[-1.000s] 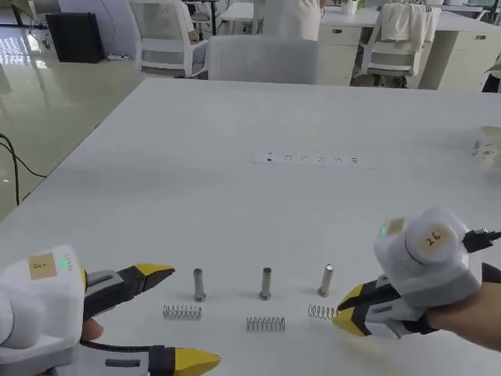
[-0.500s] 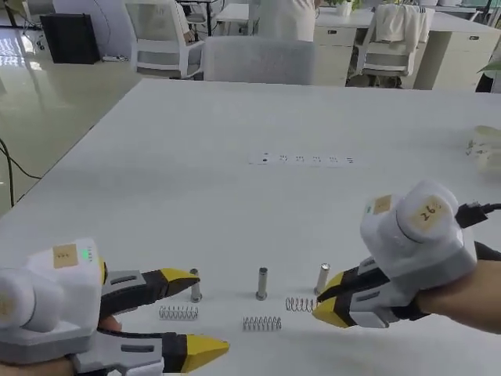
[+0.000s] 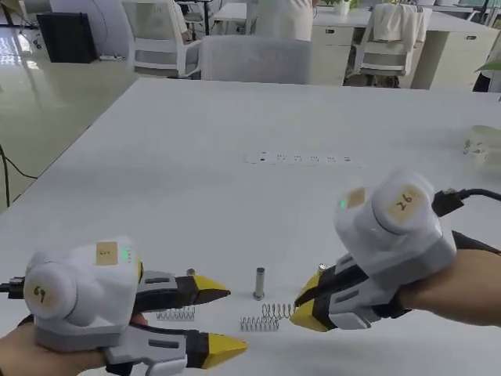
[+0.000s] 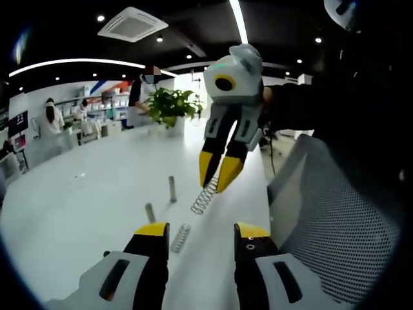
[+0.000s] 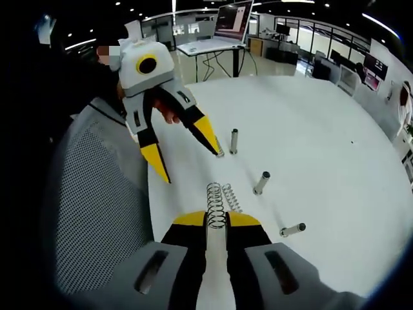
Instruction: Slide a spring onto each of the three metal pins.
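Three short metal pins stand in a row near the table's front edge: the left pin (image 3: 190,272), the middle pin (image 3: 259,283) and the right pin (image 3: 322,268), which my right gripper half hides. My right gripper (image 3: 307,310) is shut on one end of a spring (image 3: 275,311) (image 5: 215,197), which sticks out leftward, low over the table. A second spring (image 3: 258,323) lies just beside it, and a third spring (image 3: 175,314) lies by the left pin. My left gripper (image 3: 223,317) (image 4: 201,236) is open, with nothing between its fingers, its upper tip close to the left pin.
A row of sockets (image 3: 297,159) is set into the white table (image 3: 235,204) further back. Chairs (image 3: 258,59) stand at the far edge. A clear plastic item (image 3: 481,145) lies at the right edge. A person's hands hold both grippers.
My right gripper has carried its spring leftward, from beside the right pin to just right of the middle pin. The left gripper has come forward and right, toward the left pin.
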`<state>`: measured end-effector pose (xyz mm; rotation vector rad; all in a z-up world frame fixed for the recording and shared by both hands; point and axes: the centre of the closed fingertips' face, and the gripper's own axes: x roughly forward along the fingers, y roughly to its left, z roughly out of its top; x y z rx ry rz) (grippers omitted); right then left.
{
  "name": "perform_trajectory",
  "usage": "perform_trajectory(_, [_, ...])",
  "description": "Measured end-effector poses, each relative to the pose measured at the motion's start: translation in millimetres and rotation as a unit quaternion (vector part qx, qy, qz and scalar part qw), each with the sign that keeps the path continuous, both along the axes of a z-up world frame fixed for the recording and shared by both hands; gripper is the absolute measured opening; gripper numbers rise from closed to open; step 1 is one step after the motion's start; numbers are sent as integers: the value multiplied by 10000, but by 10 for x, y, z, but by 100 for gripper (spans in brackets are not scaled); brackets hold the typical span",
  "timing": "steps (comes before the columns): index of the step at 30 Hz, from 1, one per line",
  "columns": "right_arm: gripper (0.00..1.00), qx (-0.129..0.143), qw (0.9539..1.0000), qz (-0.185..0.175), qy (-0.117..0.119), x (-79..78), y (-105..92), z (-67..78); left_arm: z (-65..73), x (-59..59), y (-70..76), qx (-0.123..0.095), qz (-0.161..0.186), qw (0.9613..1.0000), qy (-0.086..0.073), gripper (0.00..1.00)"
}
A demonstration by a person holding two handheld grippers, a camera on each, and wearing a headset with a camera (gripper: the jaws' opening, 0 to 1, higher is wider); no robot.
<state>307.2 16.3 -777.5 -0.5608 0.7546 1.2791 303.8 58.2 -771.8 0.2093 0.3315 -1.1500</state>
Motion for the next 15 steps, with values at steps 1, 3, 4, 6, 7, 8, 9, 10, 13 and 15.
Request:
perform_trajectory(1, [8,8,10000,19,8,-9,19,9,-4,2,-16,14,-35,10000,-13,33])
perform_trajectory(3, [8,27,10000,47,20,-23,45,22,-2,6,-31,15,-65,10000,-37,33])
perform_trajectory(4, [8,34,10000,73,27,-35,64,30,4,5,-46,9,-101,9999,-68,32])
perform_trajectory(6, [8,45,9999,120,31,-58,91,42,12,5,-66,4,-147,9998,-114,29])
perform_trajectory(7, [8,48,9999,145,34,-69,102,47,14,5,-74,4,-166,9998,-131,28])
perform_trajectory(8, [8,50,9998,180,49,-83,114,51,14,1,-82,9,-195,9997,-159,27])
perform_trajectory(9, [8,49,9998,197,58,-92,120,51,12,0,-86,17,-208,9996,-171,26])
perform_trajectory(10, [8,45,9997,225,72,-104,130,51,8,-10,-93,32,-244,9995,-191,26])
perform_trajectory(13, [8,27,9996,273,99,-128,148,42,-3,-32,-113,70,-317,9992,-222,24])
perform_trajectory(15, [8,21,9995,291,111,-138,153,40,-16,-47,-129,85,-366,9990,-227,22])
